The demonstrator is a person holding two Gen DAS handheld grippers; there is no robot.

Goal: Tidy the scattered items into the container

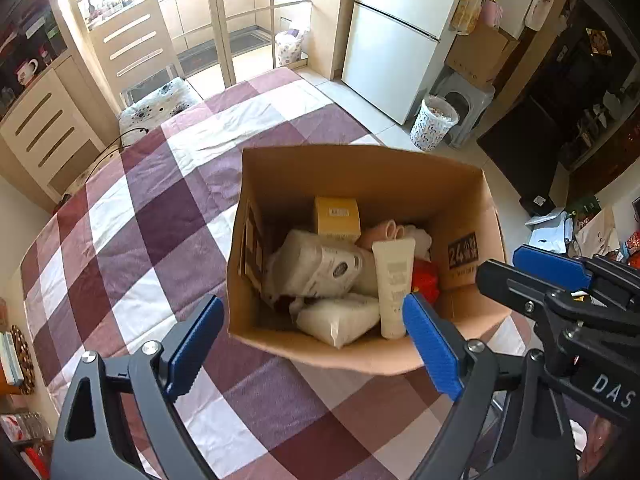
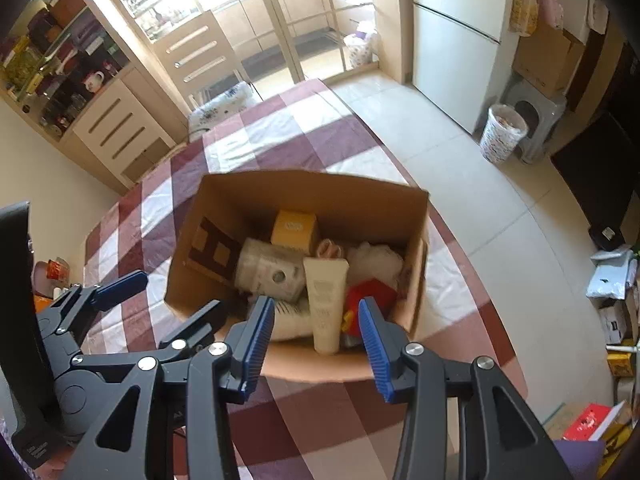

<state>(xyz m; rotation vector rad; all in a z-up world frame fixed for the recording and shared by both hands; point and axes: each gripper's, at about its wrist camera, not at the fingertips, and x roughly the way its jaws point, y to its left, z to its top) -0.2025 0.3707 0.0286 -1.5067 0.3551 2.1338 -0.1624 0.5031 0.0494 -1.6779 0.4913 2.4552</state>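
An open cardboard box (image 1: 360,168) stands on the checked tablecloth (image 1: 160,216); it also shows in the right wrist view (image 2: 312,188). Inside lie a white tube (image 1: 394,284), white soft packs (image 1: 320,264), a yellow carton (image 1: 337,218), a red item (image 1: 425,276) and a pink item (image 1: 380,232). My left gripper (image 1: 314,348) is open and empty, above the box's near edge. My right gripper (image 2: 316,340) is open and empty, also over the near edge; it also shows in the left wrist view (image 1: 516,268). The tube (image 2: 326,300) lies between its fingers in view.
A chair (image 1: 140,52) stands at the table's far end. A white fridge (image 1: 396,32), a patterned bin (image 1: 434,122) and a grey stool (image 1: 468,104) stand on the tiled floor to the right. Cabinets (image 1: 44,128) line the left wall. Clutter lies on the floor at far right.
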